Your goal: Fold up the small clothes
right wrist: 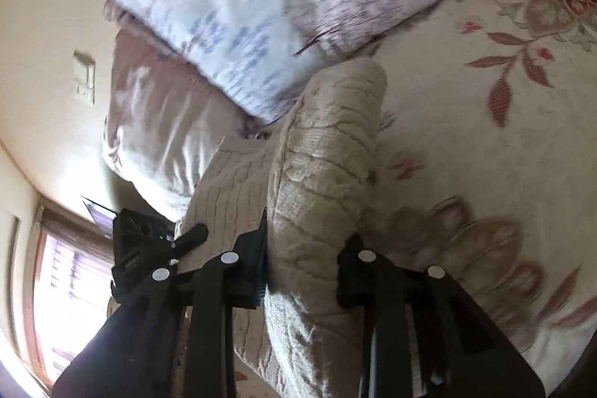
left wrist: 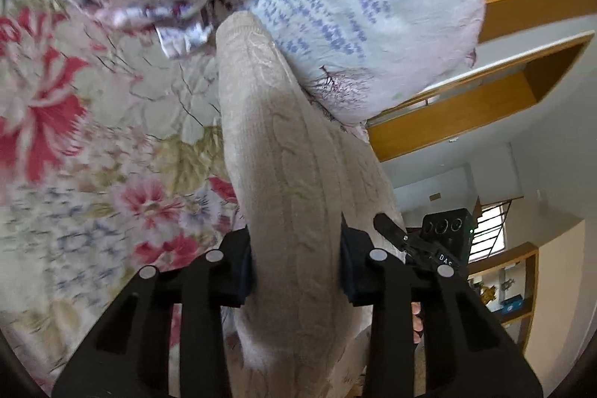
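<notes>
Our left tool (left wrist: pixel 296 271) has its 2 jaws pressed against a thick roll of beige cable-knit sweater (left wrist: pixel 283 181), with the pads biting in on both sides. From there the knit runs away from the jaws as a long tube, probably a sleeve or a gathered edge, toward the pillows. Our right tool (right wrist: pixel 302 271) is clamped the same way on another bunched part of the same sweater (right wrist: pixel 324 166), its pads sunk into the fabric. Neither tool stands wide; each is closed as far as the bulk of the knit allows.

In the left wrist view the right tool (left wrist: pixel 418 241) shows just beside ours, so both grips sit close together on the garment. In the right wrist view the left tool (right wrist: pixel 164 241) appears likewise at our side.

Beyond the tools, the sweater lies on a bed with a floral bedspread (left wrist: pixel 74 137), its far end touching or just short of a printed pillow (left wrist: pixel 358 17). More flat beige knit spreads under the lifted roll in the right wrist view.

We judge that the step in hand is the lift and carry of 1 edge, early in the fold, since most of the garment looks bunched, not squared. The next move calls for both tools to travel together, keeping the held edge taut and level, then laying it over the flat part without dragging it against the pillow.
</notes>
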A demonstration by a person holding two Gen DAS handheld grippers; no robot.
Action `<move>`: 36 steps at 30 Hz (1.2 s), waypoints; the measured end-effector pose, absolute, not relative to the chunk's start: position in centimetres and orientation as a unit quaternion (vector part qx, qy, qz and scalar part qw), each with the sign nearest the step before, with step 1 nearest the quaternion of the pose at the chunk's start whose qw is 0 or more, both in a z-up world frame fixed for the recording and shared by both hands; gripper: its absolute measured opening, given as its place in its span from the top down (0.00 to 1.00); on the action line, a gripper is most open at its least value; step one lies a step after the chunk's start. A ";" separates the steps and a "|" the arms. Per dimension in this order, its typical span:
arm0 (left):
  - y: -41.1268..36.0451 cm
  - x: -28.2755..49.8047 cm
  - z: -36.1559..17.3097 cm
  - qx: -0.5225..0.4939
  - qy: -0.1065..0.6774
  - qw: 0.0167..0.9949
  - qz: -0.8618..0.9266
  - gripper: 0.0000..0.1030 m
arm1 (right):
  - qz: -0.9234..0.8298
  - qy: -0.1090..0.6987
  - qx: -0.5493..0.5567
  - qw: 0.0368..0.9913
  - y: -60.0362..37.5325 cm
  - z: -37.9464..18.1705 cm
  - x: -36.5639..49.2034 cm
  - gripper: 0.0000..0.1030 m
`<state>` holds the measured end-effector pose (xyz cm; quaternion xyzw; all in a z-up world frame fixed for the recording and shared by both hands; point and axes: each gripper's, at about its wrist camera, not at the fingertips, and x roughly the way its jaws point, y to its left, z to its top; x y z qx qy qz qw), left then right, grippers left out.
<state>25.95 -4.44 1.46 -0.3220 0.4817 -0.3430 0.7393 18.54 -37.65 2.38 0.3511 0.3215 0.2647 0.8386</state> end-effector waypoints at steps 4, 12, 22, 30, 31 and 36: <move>-1.0 24.6 3.0 -0.311 0.473 0.755 -0.331 0.65 | 0.282 0.323 0.329 0.842 -33.6 2.8 18.4 0.75; 7.7 23.6 2.5 -0.303 0.473 0.791 -0.244 0.62 | 0.285 0.324 0.220 0.875 -24.0 2.7 19.8 0.74; 9.9 21.5 2.5 -0.248 0.431 0.851 -0.172 0.43 | 0.252 0.349 0.260 0.864 -25.8 1.6 20.6 0.62; 5.8 17.0 6.7 -0.094 0.347 0.917 -0.174 0.32 | 0.214 0.301 0.236 0.899 -25.8 2.9 20.4 0.91; 4.8 17.1 6.8 -0.077 0.349 0.919 -0.169 0.32 | 0.203 0.297 0.230 0.904 -25.6 3.0 20.4 0.91; 3.4 17.0 5.8 -0.038 0.372 0.917 -0.139 0.32 | 0.148 0.325 0.190 0.914 -24.7 2.0 21.5 0.90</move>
